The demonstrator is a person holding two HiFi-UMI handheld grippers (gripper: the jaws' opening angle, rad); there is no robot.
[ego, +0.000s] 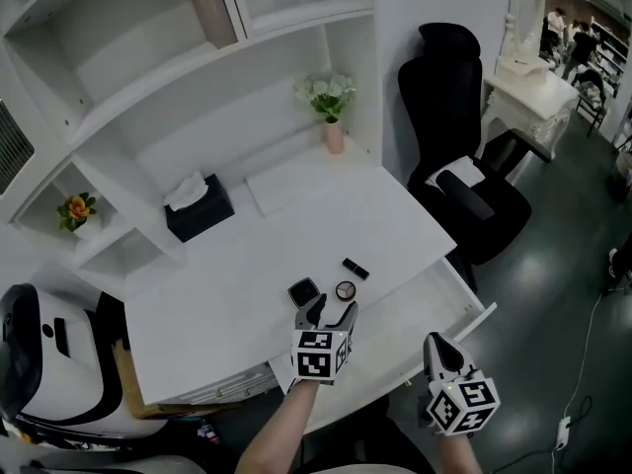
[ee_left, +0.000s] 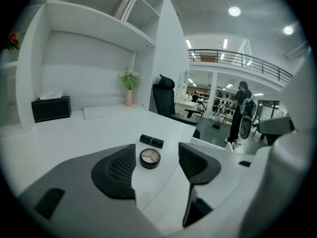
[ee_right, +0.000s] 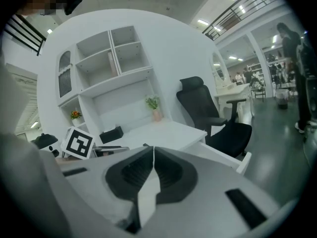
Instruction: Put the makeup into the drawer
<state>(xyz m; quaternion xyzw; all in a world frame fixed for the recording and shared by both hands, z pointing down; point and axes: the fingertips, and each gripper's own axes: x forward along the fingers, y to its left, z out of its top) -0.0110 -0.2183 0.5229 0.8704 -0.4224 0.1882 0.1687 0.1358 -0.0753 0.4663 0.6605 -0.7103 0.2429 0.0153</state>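
Left gripper (ego: 333, 310) jaws apart; round compact (ego: 345, 290) on desk (ego: 237, 284) just ahead, untouched. Right gripper (ego: 436, 349) jaws together, empty, near open drawer (ego: 415, 304).

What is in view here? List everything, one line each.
desk: one, white, centre of the head view
drawer: one, white, pulled open at the desk's right front
round compact: one, black rim, open, on the desk just ahead of the left claw
square compact: one, black, left of the round one
lipstick tube: one, black, lying behind the compacts
tissue box: one, black, back left of the desk
vase of flowers: one, pink vase with white blooms, back corner
shelf unit: one, white, behind the desk
office chair: one, black, right of the desk
left claw: one, grey, open, empty
right claw: one, grey, shut, empty, over the drawer's front
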